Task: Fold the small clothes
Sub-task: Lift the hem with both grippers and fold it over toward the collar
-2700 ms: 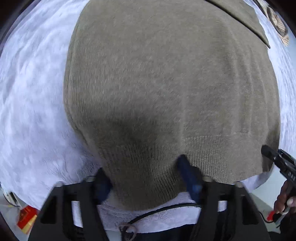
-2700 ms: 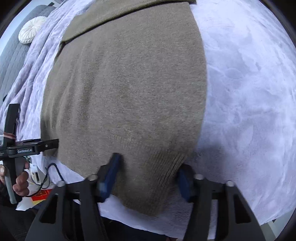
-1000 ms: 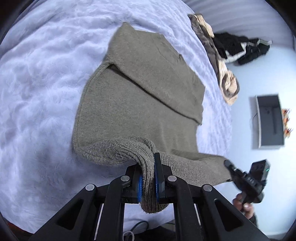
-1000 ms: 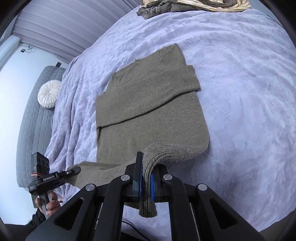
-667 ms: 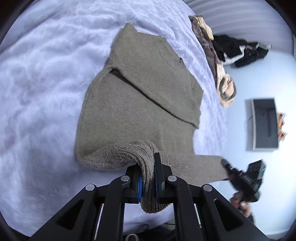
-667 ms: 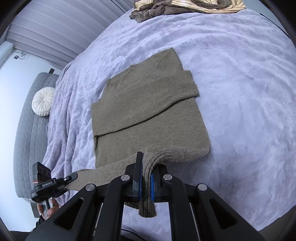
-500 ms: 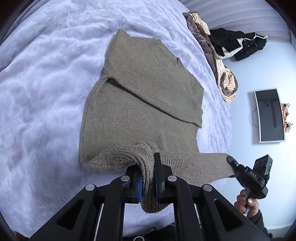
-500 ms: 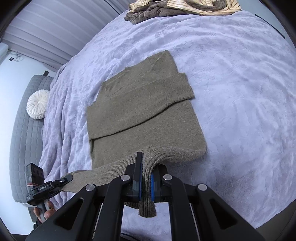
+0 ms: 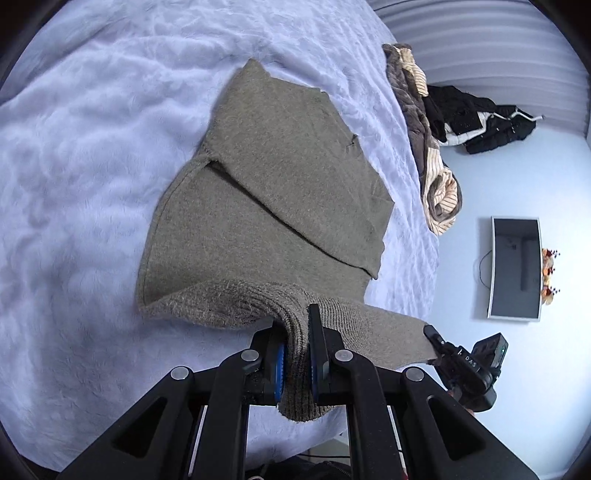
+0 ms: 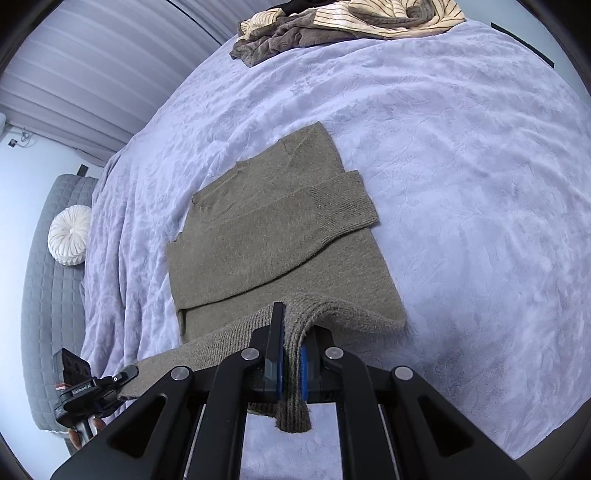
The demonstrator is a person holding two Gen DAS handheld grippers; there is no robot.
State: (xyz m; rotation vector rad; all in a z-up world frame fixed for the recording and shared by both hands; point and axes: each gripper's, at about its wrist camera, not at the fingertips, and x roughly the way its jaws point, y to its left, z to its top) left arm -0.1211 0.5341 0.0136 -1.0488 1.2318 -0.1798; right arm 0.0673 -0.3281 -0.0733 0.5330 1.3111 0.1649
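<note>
Sweater (image 9: 266, 206), olive-brown knit, is lying on the lavender blanket (image 9: 81, 155) that is covering the bed, with 1 sleeve (image 10: 325, 206) folded across the chest and its ribbed cuff lying at the sweater's right edge in the right wrist view. Far part of the sweater is lying flat; the ribbed bottom hem (image 9: 229, 302) is being lifted off the blanket at 2 corners and is stretching as a raised band between them.

Left gripper (image 9: 295, 354) is clamping the hem at 1 corner: both blue pads are pressing on the knit, and a tail of ribbing is hanging below the jaws. In the right wrist view the same gripper (image 10: 125, 373) is showing at lower left, pinching the far end of the raised band, with fingers of the person's hand (image 10: 86, 430) showing below it.

Right gripper (image 10: 291, 354) is gripping the other hem corner in the same way, jaws closed on the knit and a short tail hanging down. In the left wrist view it (image 9: 432, 332) is showing at lower right, holding the band's end.

Pile of clothes (image 10: 332, 26), brown and cream striped, is sitting at the far edge of the bed, well apart from the sweater. Round white cushion (image 10: 70, 236) is resting on grey quilted upholstery at far left.
</note>
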